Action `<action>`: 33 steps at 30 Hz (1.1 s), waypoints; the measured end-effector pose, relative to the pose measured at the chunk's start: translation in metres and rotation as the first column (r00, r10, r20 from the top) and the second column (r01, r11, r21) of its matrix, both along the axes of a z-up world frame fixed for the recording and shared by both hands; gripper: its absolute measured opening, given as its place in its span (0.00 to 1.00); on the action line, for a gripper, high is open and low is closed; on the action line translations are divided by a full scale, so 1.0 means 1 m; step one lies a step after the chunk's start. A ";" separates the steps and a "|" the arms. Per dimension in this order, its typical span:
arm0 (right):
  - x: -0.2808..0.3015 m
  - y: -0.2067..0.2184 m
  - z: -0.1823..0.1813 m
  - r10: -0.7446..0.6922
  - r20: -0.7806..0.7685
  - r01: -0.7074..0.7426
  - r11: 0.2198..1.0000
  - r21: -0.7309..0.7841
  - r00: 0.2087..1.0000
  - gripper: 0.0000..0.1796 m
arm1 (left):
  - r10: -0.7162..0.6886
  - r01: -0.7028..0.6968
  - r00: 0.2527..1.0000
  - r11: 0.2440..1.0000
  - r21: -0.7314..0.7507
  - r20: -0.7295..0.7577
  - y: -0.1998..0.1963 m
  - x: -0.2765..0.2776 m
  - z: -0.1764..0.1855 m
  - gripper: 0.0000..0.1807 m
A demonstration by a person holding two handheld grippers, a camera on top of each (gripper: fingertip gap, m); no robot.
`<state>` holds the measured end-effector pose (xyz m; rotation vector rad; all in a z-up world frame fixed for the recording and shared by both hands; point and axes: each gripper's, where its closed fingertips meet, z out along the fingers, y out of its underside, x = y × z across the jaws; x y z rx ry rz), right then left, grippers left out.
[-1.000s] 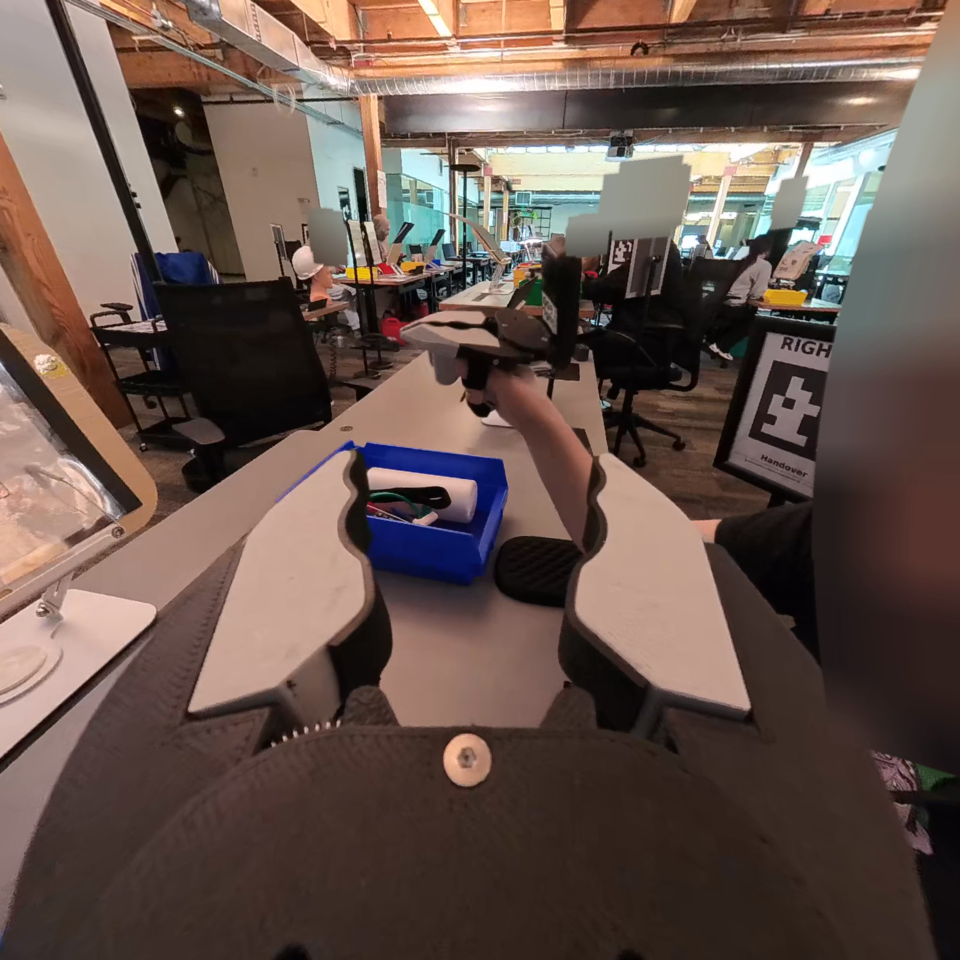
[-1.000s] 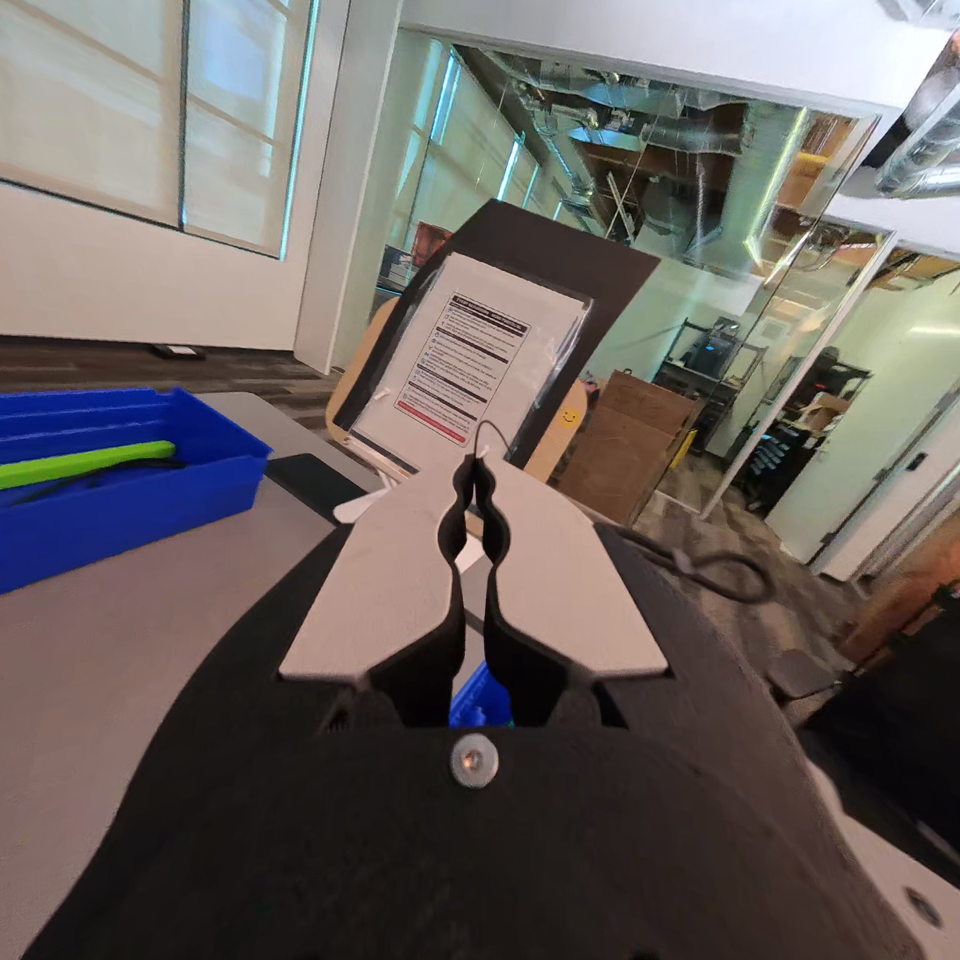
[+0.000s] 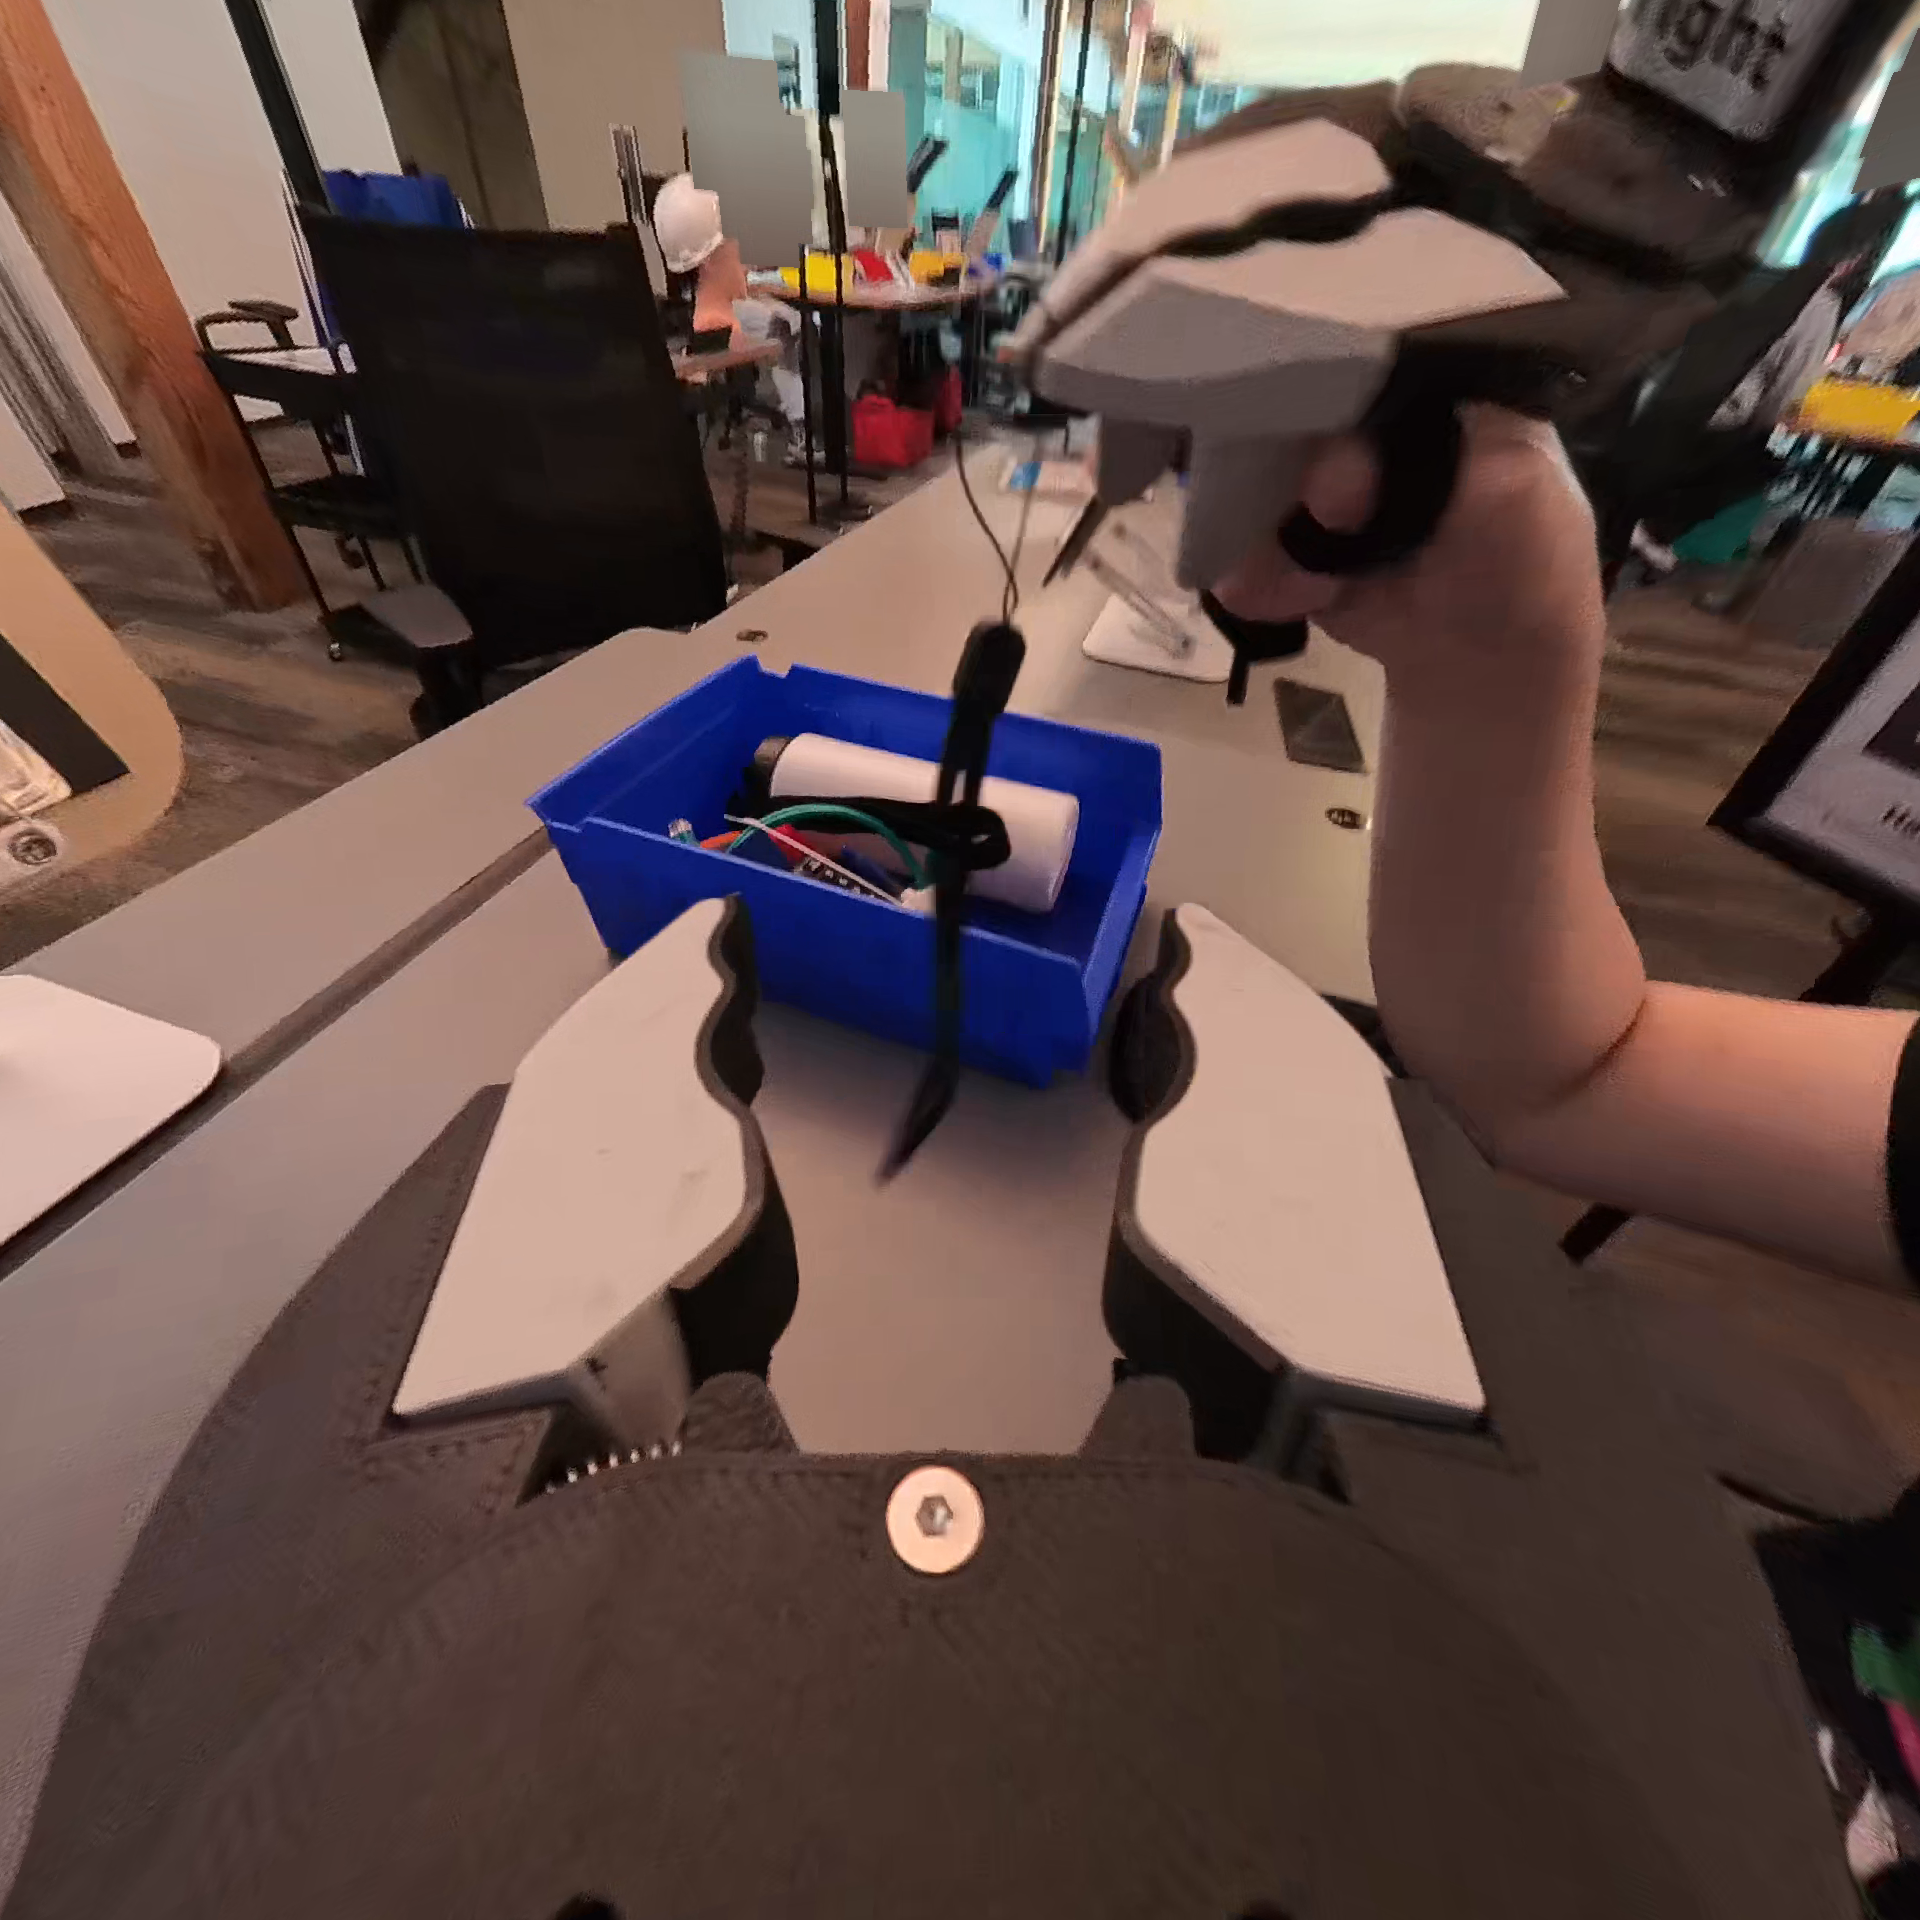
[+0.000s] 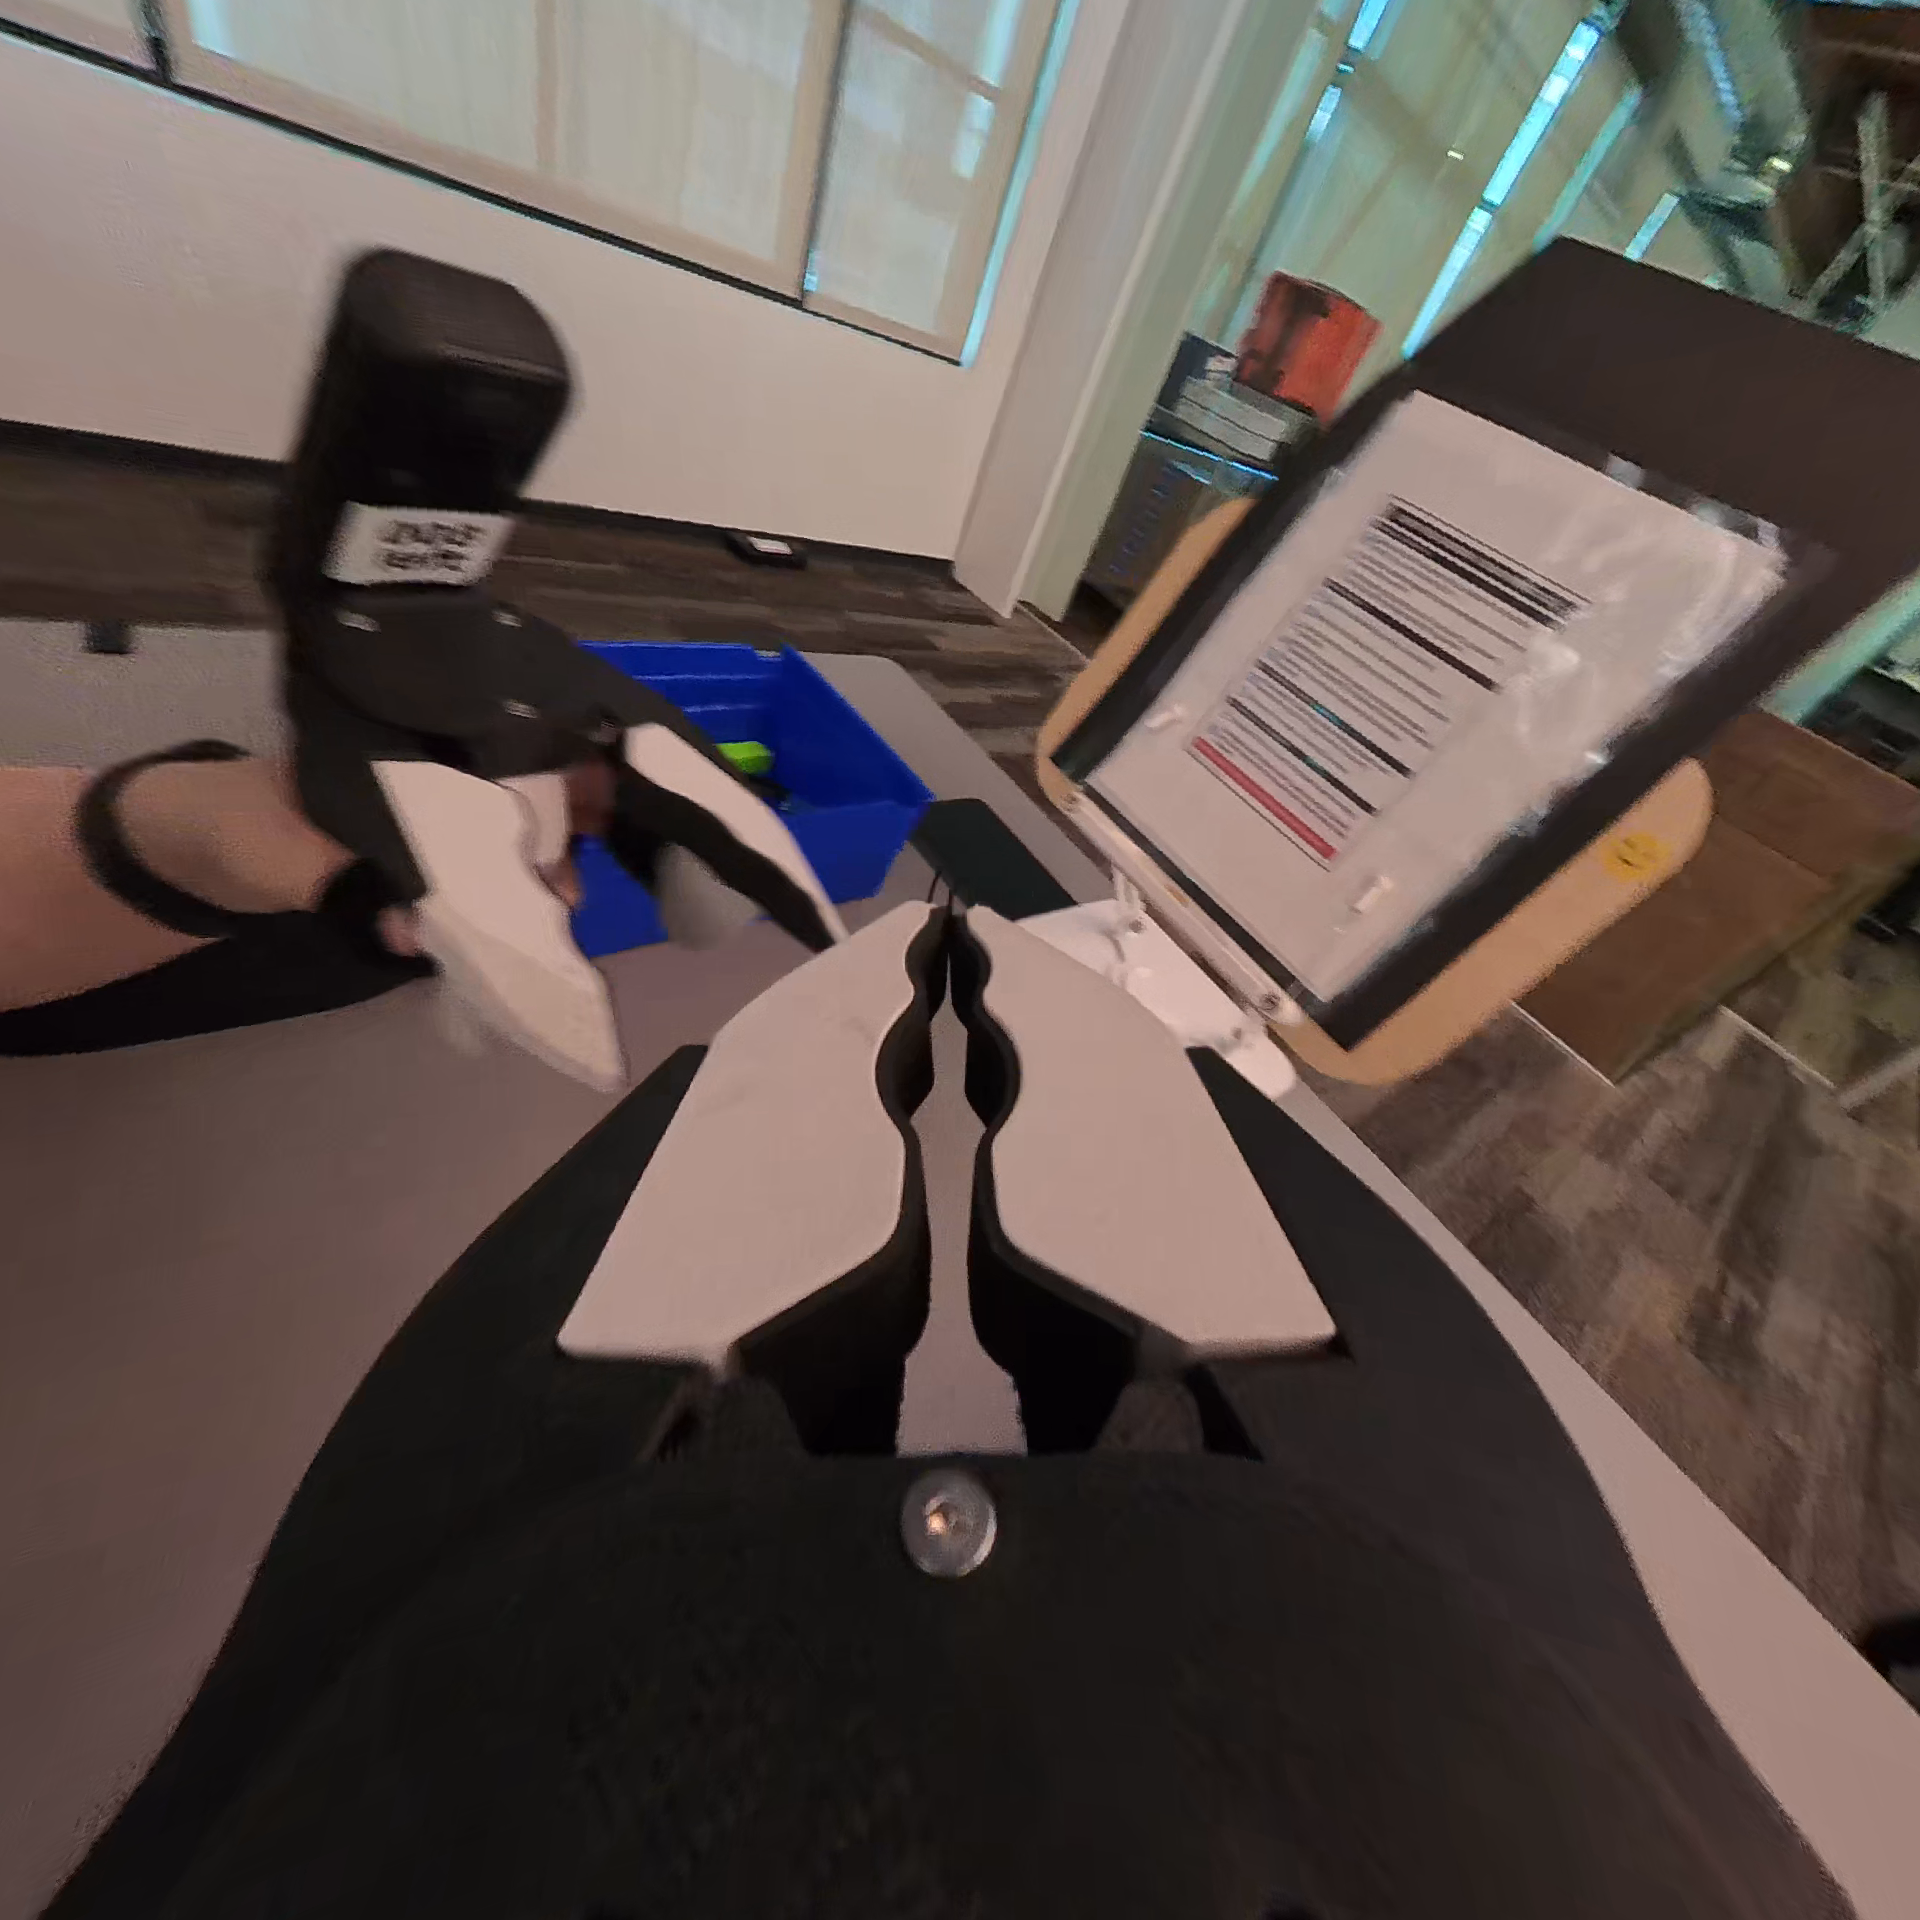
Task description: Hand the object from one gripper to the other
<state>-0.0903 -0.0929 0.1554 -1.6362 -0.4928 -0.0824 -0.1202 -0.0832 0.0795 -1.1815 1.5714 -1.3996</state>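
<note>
My right gripper (image 3: 1049, 312) is up at the top right of the left wrist view, shut on a thin black cord (image 3: 987, 520). A long black strap-like object (image 3: 961, 831) hangs from the cord, and its pointed lower end dangles just ahead of my left gripper (image 3: 951, 925). The left gripper is open and empty, and its jaws stand wide on either side of the object without touching it. In the right wrist view my right gripper (image 4: 948, 920) pinches the cord (image 4: 940, 894) at its tips. The object below is hidden there. The left gripper (image 4: 722, 1003) shows open at the left.
A blue bin (image 3: 862, 966) with a white roll (image 3: 914, 800) and wires stands on the grey table (image 3: 312, 935) behind the hanging object. A framed paper sign (image 4: 1403, 707) stands at the table's edge. A black mat (image 4: 977, 842) lies by the bin. An office chair (image 3: 520, 436) stands beyond.
The right gripper, still shut on the cord, has come much closer, bringing the hanging object in front of the left gripper. The left gripper has tilted down toward the bin and stays open.
</note>
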 end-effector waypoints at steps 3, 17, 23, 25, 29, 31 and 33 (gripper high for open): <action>-0.035 -0.003 0.001 0.096 0.020 -0.096 0.995 0.004 0.995 0.01 | 0.073 -0.076 0.997 0.993 0.088 0.037 0.010 0.003 -0.001 0.38; -0.032 -0.009 0.030 -0.018 0.178 -0.035 0.956 0.290 0.984 0.33 | 0.095 -0.123 0.974 0.984 0.125 0.206 0.018 -0.020 0.040 0.02; -0.076 -0.001 0.013 0.116 0.339 -0.228 0.922 0.314 0.934 0.20 | 0.172 -0.051 0.835 0.970 -0.238 0.523 0.058 -0.082 0.117 0.01; -0.087 0.003 0.015 0.016 0.424 -0.200 0.897 0.394 0.906 0.17 | 0.250 -0.085 0.724 0.957 -0.276 0.643 0.075 -0.110 0.137 0.01; -0.107 0.011 0.008 -0.017 0.429 -0.175 0.897 0.406 0.903 0.16 | 0.258 -0.096 0.656 0.961 -0.260 0.710 0.074 -0.132 0.152 0.01; -0.113 0.013 0.008 0.048 0.335 -0.189 0.895 0.403 0.941 0.14 | 0.224 -0.061 0.672 0.967 -0.249 0.706 0.065 -0.130 0.152 0.01; -0.111 0.015 0.011 0.082 0.226 -0.173 0.891 0.421 0.971 0.13 | 0.194 -0.029 0.679 0.971 -0.238 0.708 0.055 -0.127 0.151 0.01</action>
